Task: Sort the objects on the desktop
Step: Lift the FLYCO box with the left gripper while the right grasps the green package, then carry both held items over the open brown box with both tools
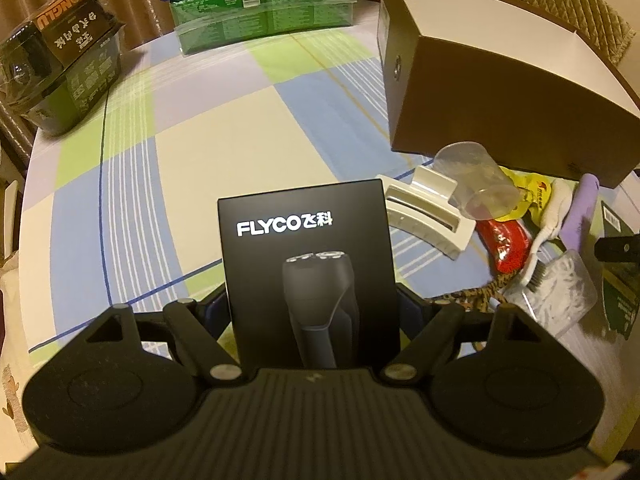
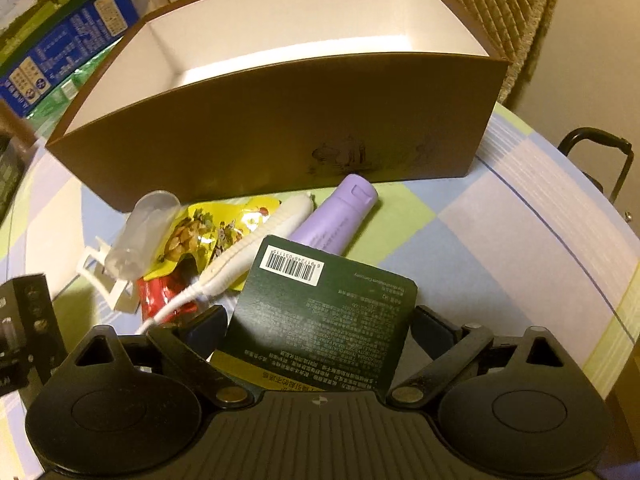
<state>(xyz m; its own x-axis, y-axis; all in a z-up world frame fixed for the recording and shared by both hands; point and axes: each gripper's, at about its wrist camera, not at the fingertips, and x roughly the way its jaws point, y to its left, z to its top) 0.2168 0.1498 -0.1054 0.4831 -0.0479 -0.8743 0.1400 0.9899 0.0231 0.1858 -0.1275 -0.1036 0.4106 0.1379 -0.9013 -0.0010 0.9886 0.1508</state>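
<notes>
My left gripper (image 1: 310, 304) is shut on a black FLYCO shaver box (image 1: 308, 256), held above the checked tablecloth. My right gripper (image 2: 320, 320) is shut on a dark green packet (image 2: 324, 320) with a barcode label, in front of the open brown box (image 2: 280, 140) with a white inside. That box also shows in the left wrist view (image 1: 500, 100) at the right. Between them lies a pile: a clear plastic cup (image 2: 140, 236), a yellow snack bag (image 2: 200, 236), a red packet (image 2: 160, 296), a white brush (image 2: 260, 240) and a purple tube (image 2: 340, 216).
A white plastic holder (image 1: 428, 212) and a clear bag of white pieces (image 1: 560, 292) lie by the pile. Green and blue cartons (image 1: 260, 4) stand at the table's far edge. A black wrapped package (image 1: 60, 60) sits far left. A padded chair (image 2: 520, 20) stands behind the brown box.
</notes>
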